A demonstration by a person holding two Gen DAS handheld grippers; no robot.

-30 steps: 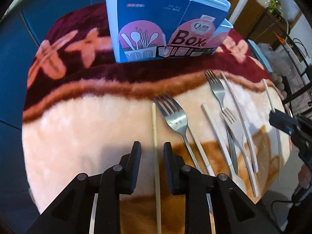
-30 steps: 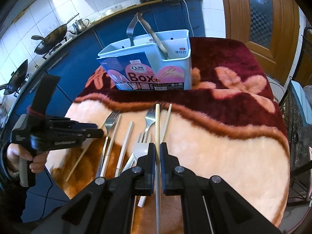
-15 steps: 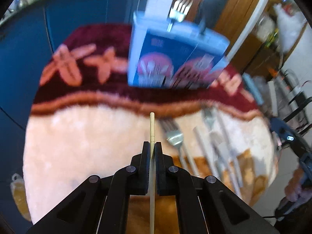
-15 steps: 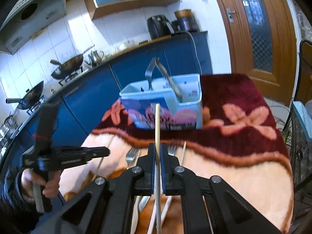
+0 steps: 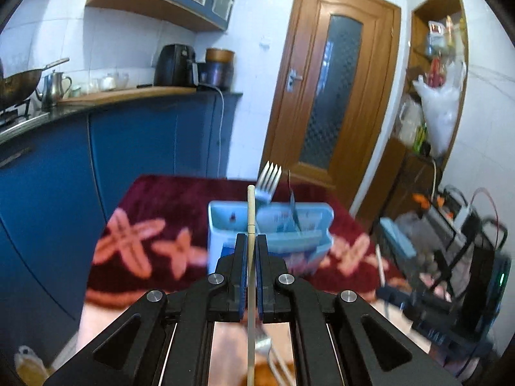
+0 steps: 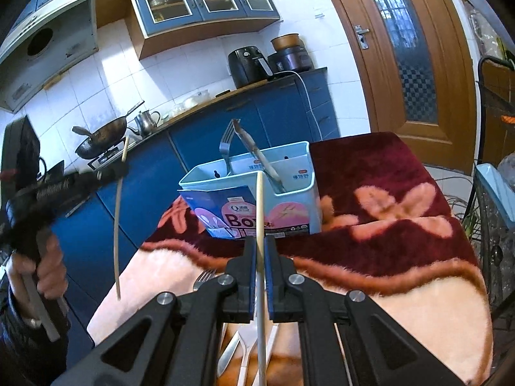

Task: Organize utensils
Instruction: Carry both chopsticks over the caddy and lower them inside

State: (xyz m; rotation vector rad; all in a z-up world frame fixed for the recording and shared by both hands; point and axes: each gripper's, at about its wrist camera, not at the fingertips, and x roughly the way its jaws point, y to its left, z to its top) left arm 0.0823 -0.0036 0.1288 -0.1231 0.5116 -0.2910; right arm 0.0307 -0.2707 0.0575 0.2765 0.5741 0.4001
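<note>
A single chopstick (image 5: pixel 250 225) was clamped between the closed left tongs (image 5: pixel 251 241), and a second chopstick (image 6: pixel 259 212) was pinched in the same way by the closed right tongs (image 6: pixel 260 244). Each stick was gripped part-way along its length, so that a long free end projected ahead of the fingers; this hold was judged to suit lowering the stick end-first into a narrow opening.

Both sticks were raised clear of the tabletop (image 6: pixel 418 305), which was covered with a plush pink and maroon blanket (image 6: pixel 370 173), and both were aimed toward the pale blue utensil box (image 6: pixel 289 186) standing on the maroon part. The box was divided into compartments; a fork (image 6: pixel 226 141) and a dark-handled utensil (image 6: pixel 257 154) stood leaning in the rear ones, tines and tip upward, presumably so that types were kept apart. The front left compartment appeared bare of utensils and was judged the likely place for the chopsticks.

In the right wrist view the left tongs (image 6: pixel 119 169) were seen at the left, with their chopstick (image 6: pixel 118 225) hanging nearly vertical and still well apart from the box. More forks and pale utensils (image 6: pixel 248 347) lay on the blanket below the right tongs, not yet sorted.

The left view was blurred, so finer detail could not be told.
</note>
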